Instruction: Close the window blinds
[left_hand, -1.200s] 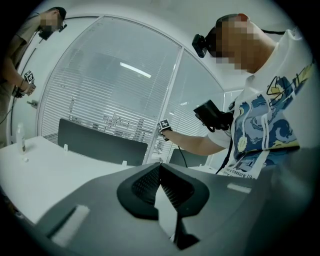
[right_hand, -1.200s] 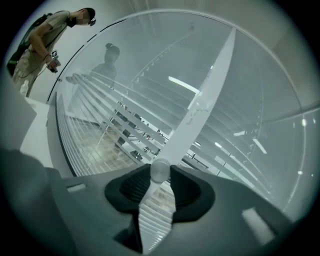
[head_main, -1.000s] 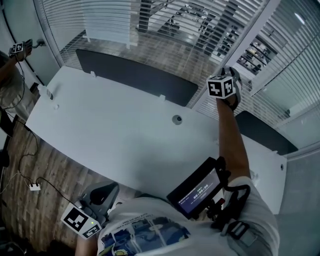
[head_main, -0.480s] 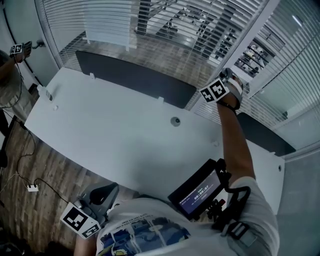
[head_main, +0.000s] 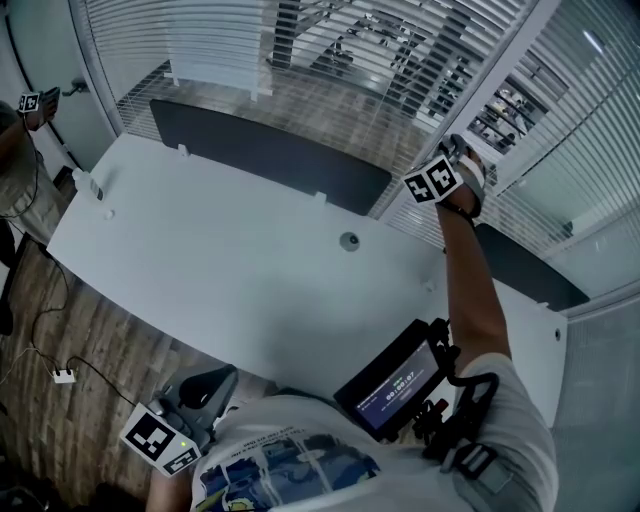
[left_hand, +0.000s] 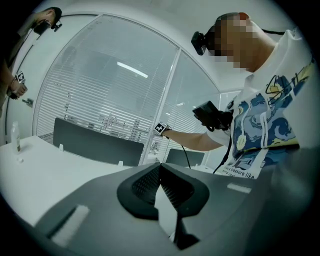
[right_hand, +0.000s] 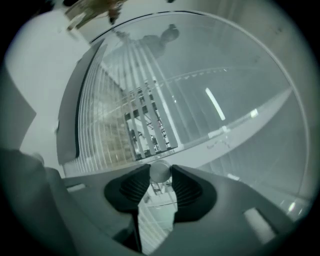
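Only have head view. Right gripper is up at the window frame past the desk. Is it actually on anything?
Observer: Yes. In the right gripper view, the right gripper is clamped on a small round knob, with both pads touching it. It is probably the blinds' control.
Operator: And the left one, down by the hip?
Observer: In its own view the left gripper has its jaws together at the tips, with nothing between them.
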